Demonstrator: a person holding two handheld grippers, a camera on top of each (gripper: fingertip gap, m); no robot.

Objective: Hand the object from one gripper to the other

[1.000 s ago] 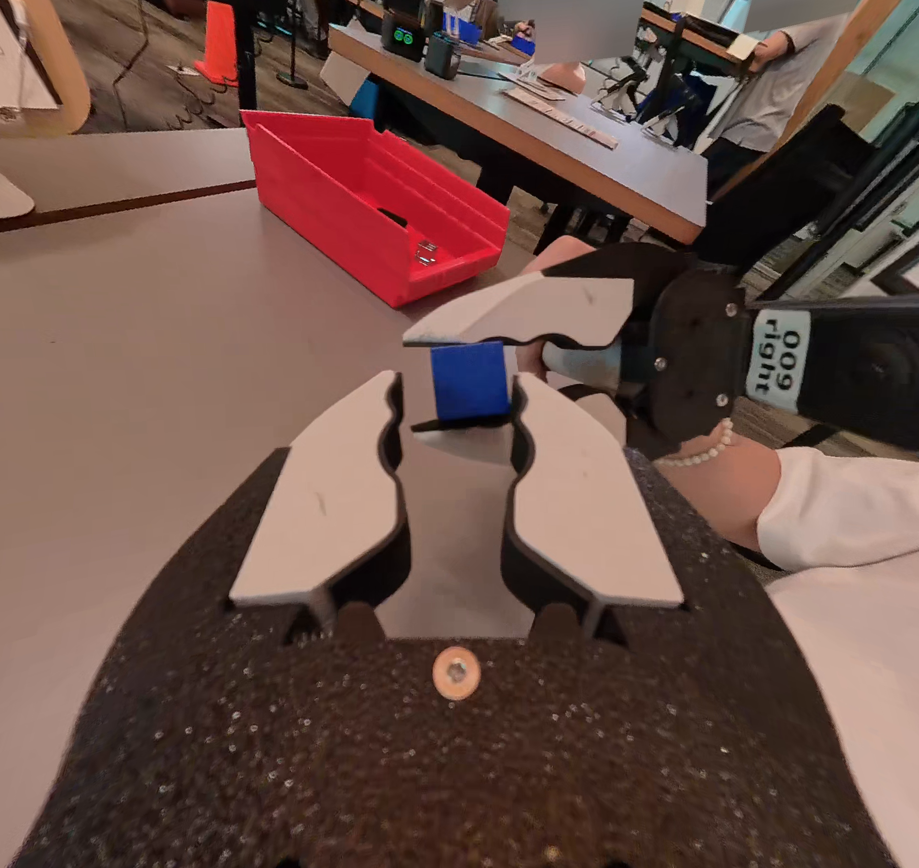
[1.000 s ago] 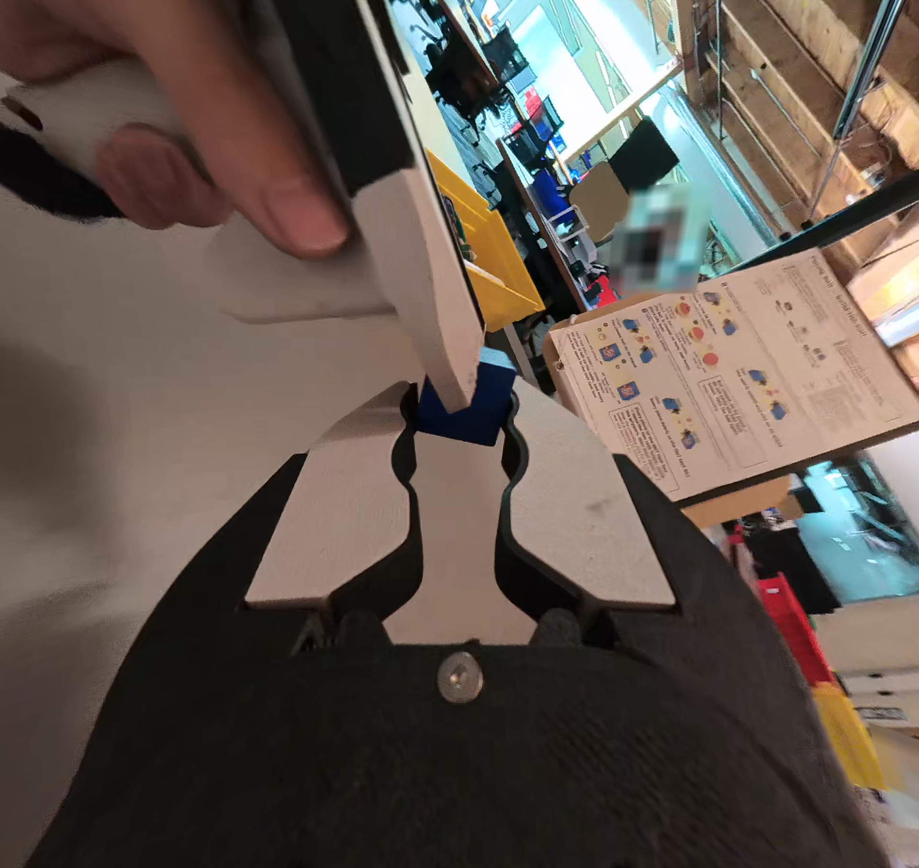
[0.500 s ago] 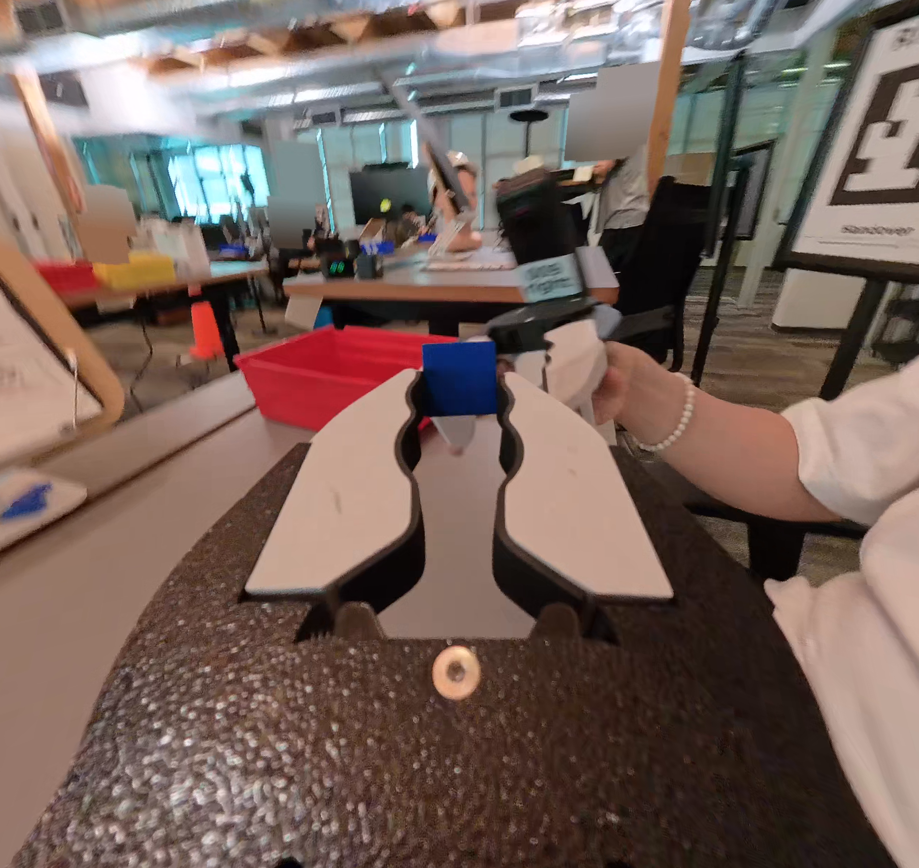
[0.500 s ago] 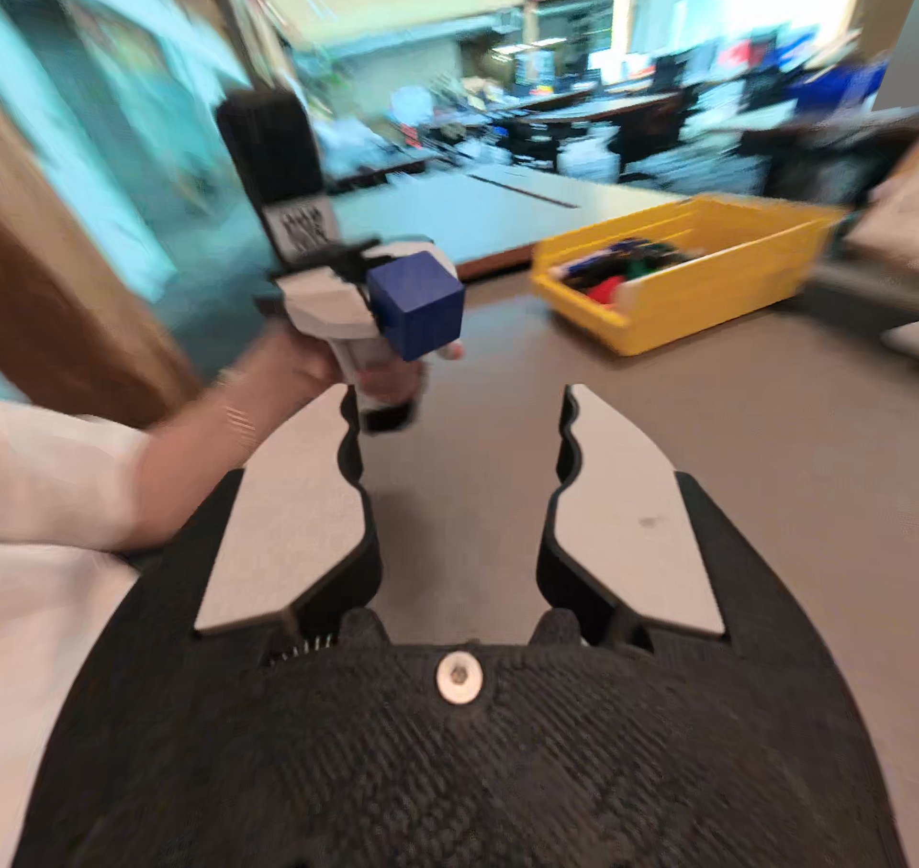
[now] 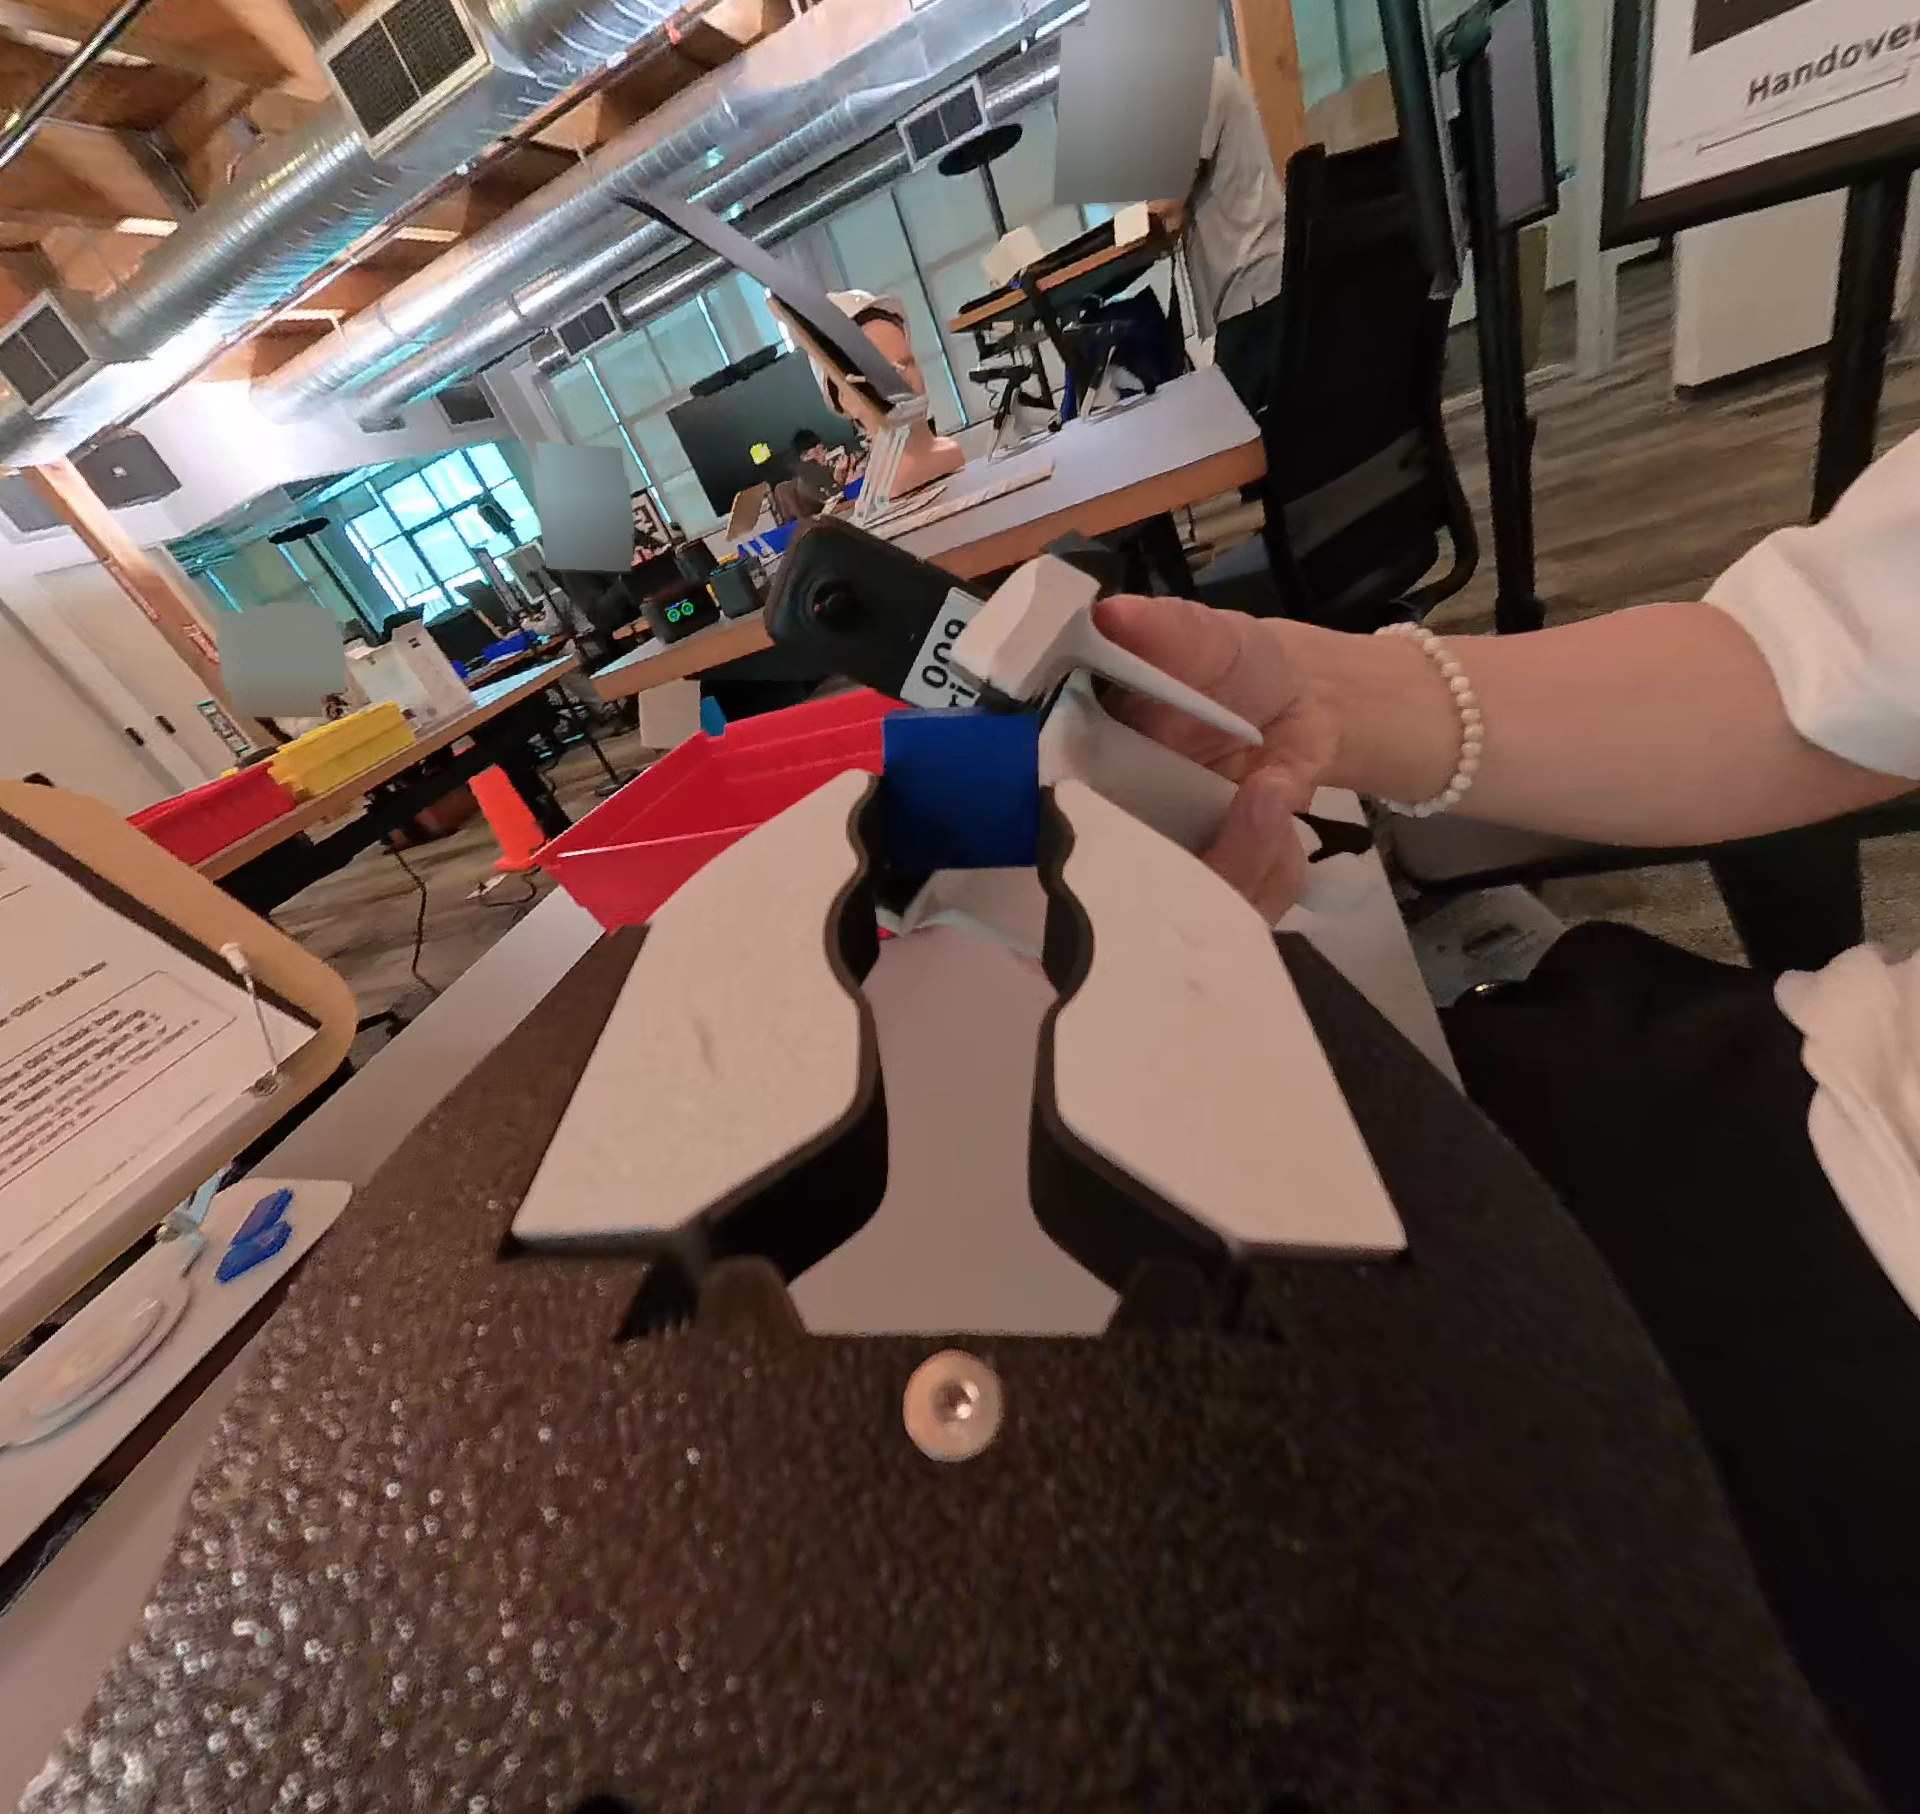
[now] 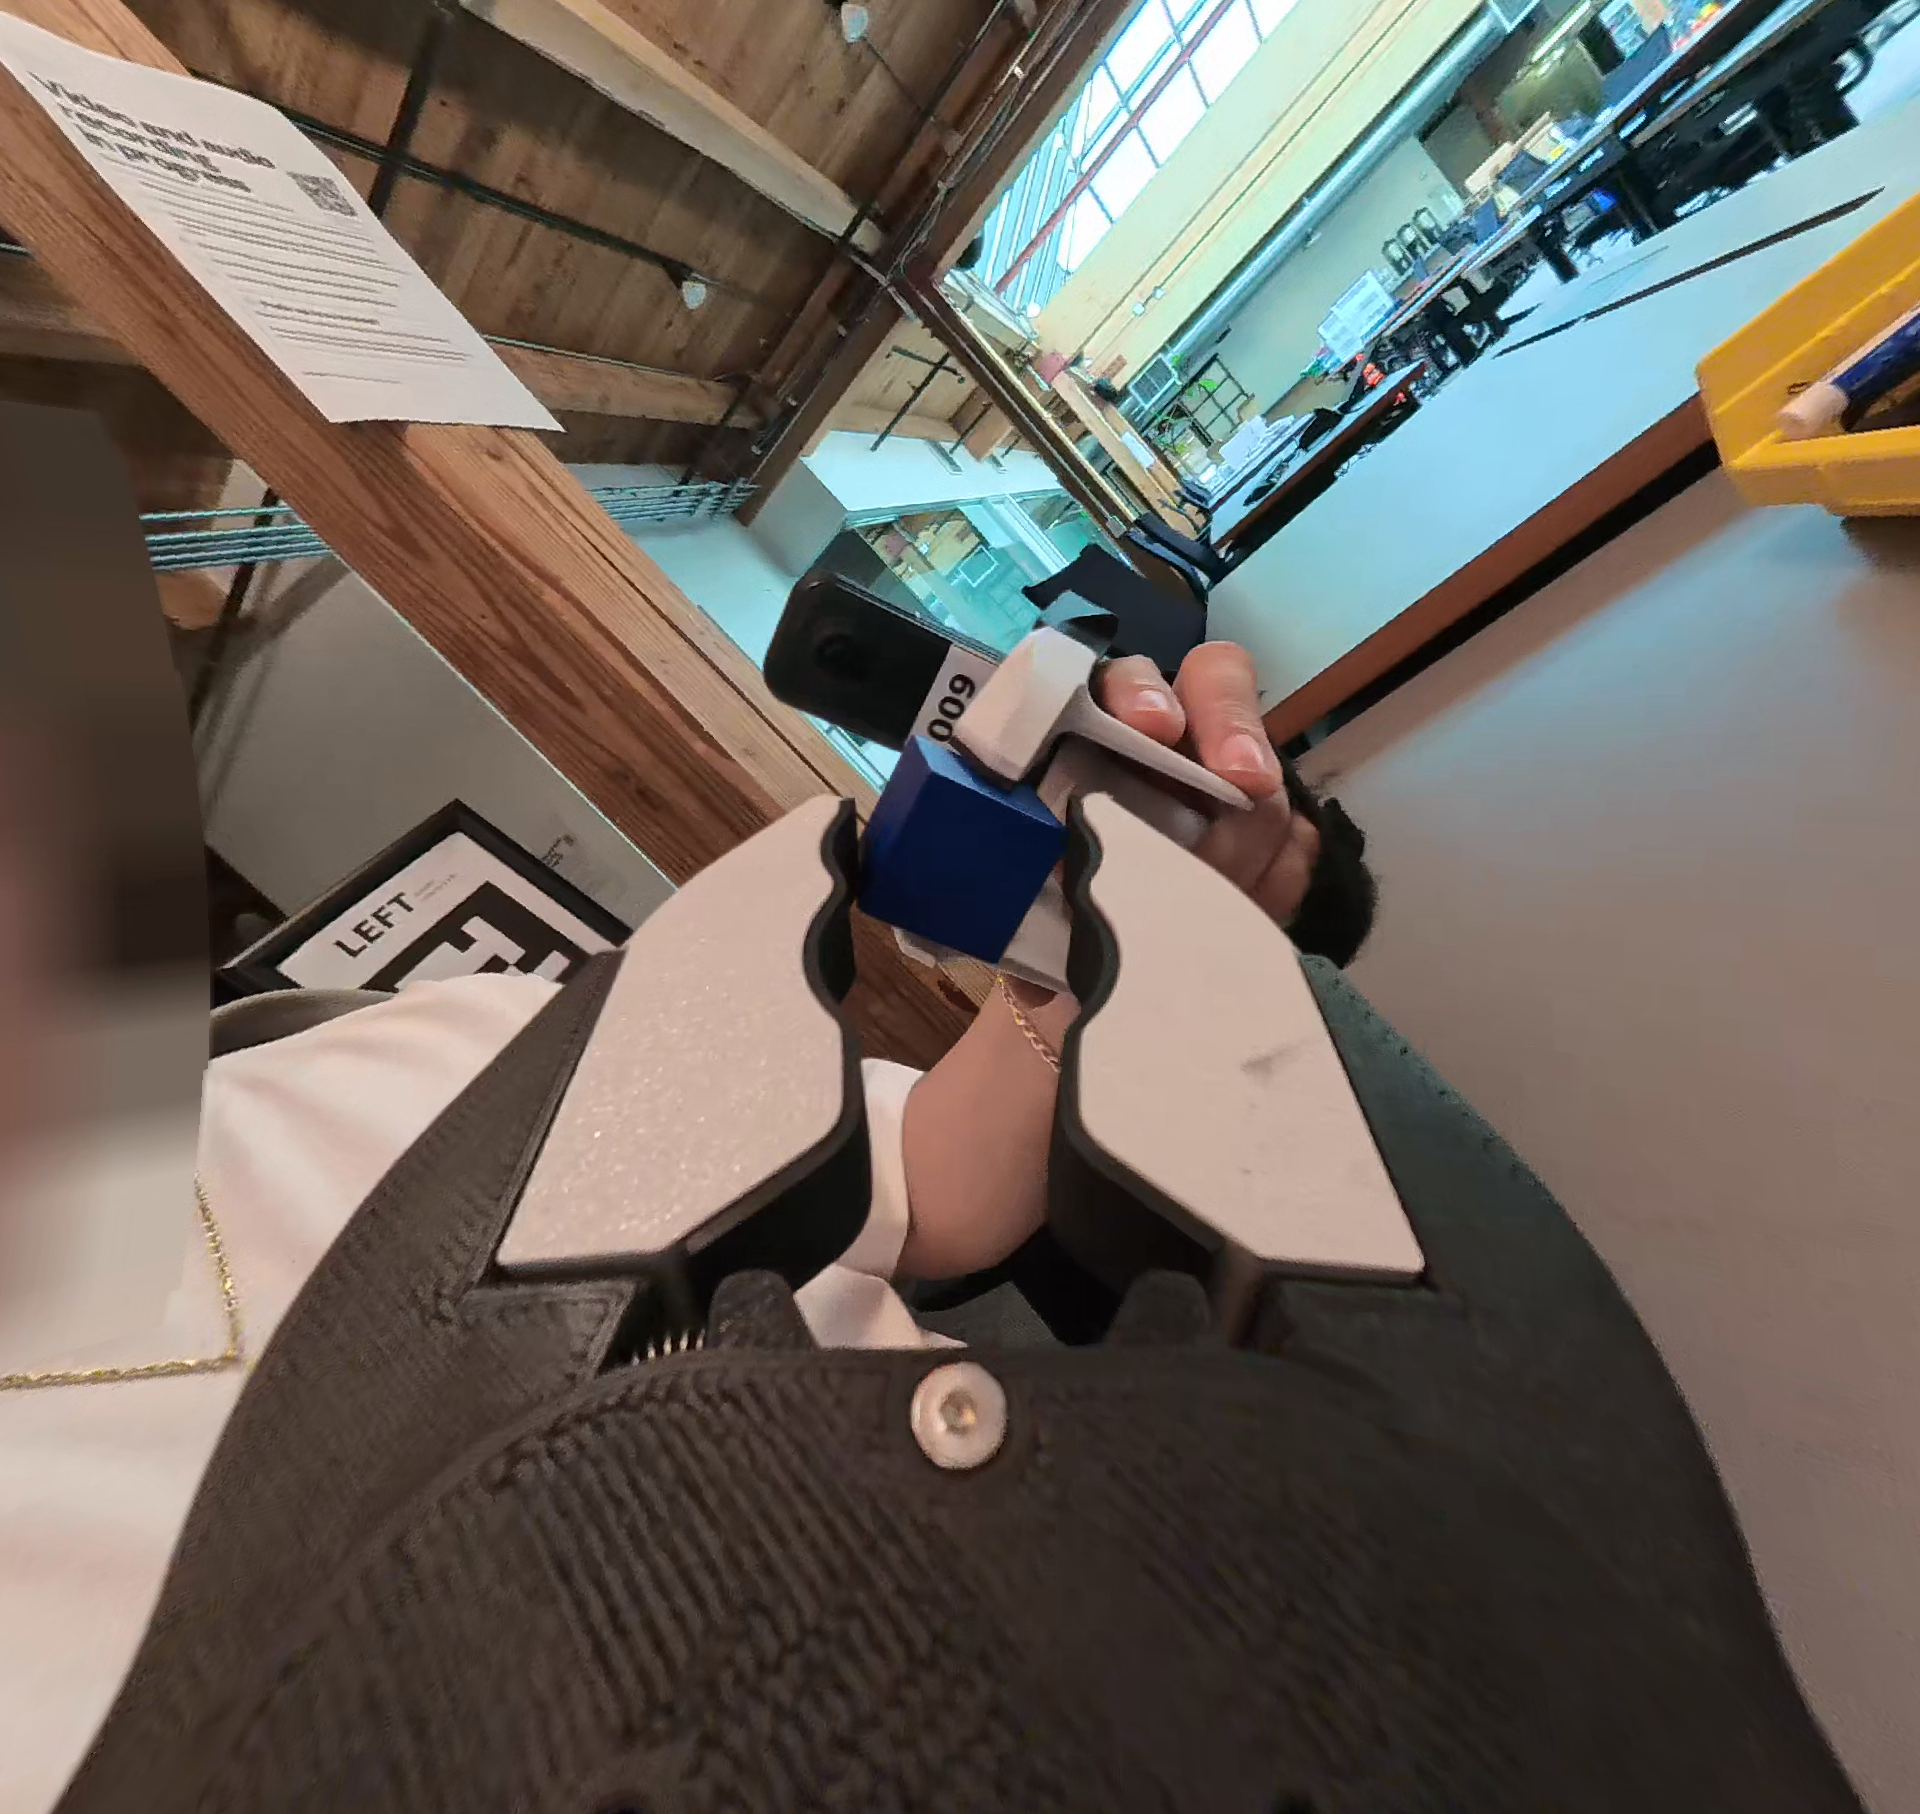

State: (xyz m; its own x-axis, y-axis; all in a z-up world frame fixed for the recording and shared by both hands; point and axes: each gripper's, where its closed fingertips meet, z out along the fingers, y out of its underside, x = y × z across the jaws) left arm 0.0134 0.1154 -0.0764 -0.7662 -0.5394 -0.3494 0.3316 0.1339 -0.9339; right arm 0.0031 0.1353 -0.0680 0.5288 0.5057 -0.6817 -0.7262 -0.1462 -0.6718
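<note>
A blue cube is held in the air between both grippers. In the left wrist view my left gripper is shut on its sides. The right gripper's white fingers sit above and below the cube, held by a hand with a bead bracelet. In the right wrist view my right gripper is closed around the same cube, with its pads touching both sides. The left gripper's fingers clamp the cube from above and below there.
A red bin stands on the grey table beyond the cube. A yellow bin sits at the table's far right. A clipboard with a sheet and a blue clip are at the left. A wooden post rises behind.
One second ago the right gripper held the cube. Half a second ago the left held it alone and the right was open and apart. Now the right has closed around it again.
</note>
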